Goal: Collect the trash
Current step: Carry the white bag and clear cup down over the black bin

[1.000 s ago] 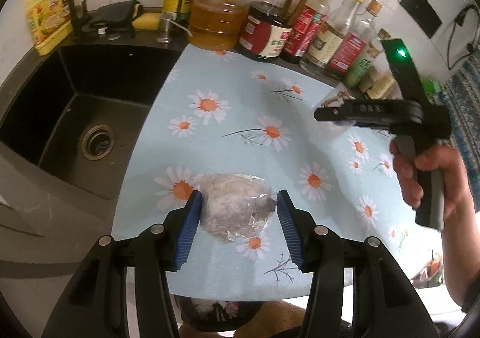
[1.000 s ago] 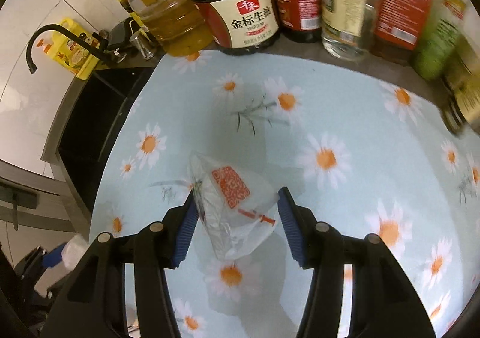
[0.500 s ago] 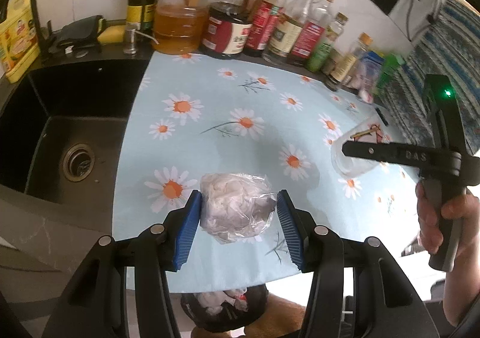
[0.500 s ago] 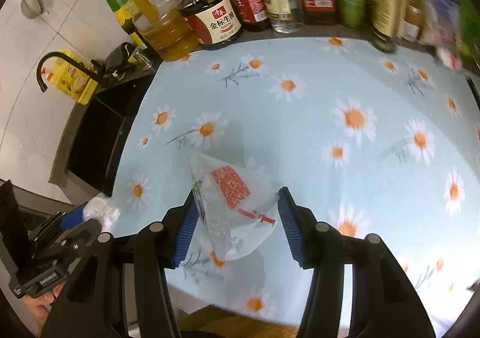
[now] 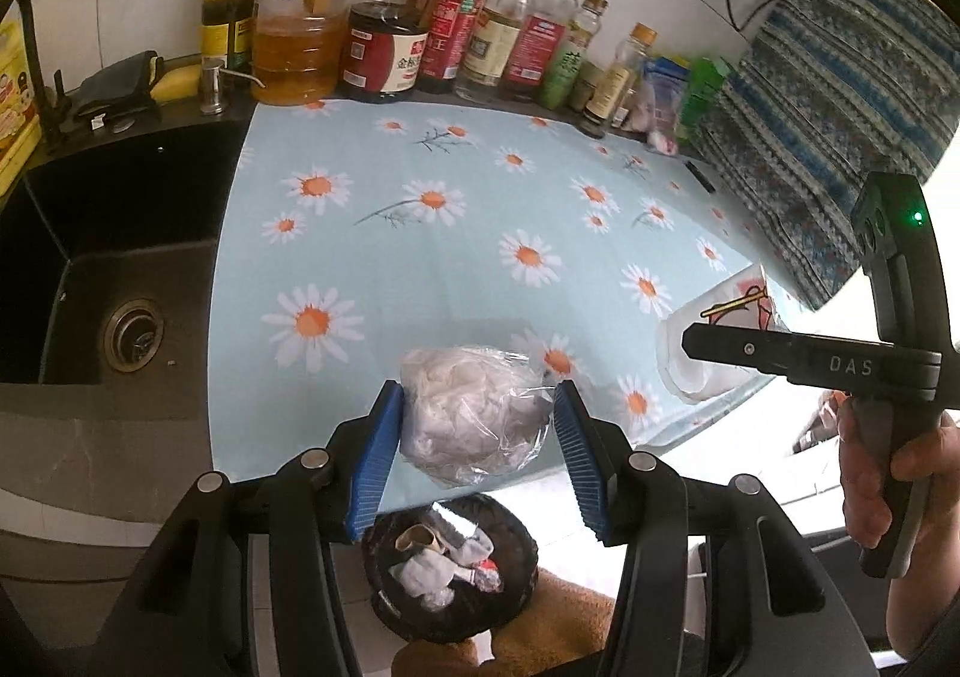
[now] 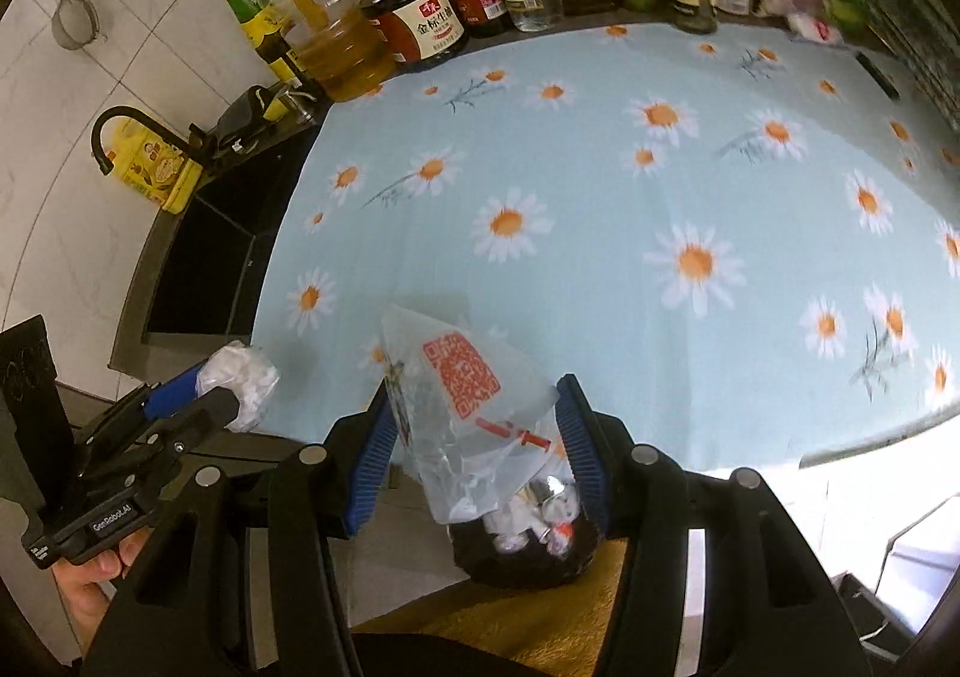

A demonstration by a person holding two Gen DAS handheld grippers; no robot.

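My left gripper (image 5: 477, 458) is shut on a clear plastic bag stuffed with white paper (image 5: 474, 425), held over the front edge of the daisy-print counter (image 5: 420, 233). Directly below it stands a black trash bin (image 5: 450, 569) holding crumpled scraps. My right gripper (image 6: 474, 449) is shut on a clear plastic bag with a red square print (image 6: 465, 401), also at the counter's front edge above the trash bin (image 6: 528, 539). Seen from the left wrist, the right gripper (image 5: 720, 344) is at the right with its printed bag (image 5: 714, 341); seen from the right wrist, the left gripper (image 6: 210, 395) is at the lower left.
A black sink (image 5: 102, 257) lies left of the counter. A row of oil and sauce bottles (image 5: 384, 35) lines the back wall. A striped cloth (image 5: 840, 137) hangs at the right. A brown wooden surface (image 6: 510, 617) lies under the bin.
Both grippers have pulled back from the middle of the counter to its front edge with their bags. The trash bin has come into view beneath them.
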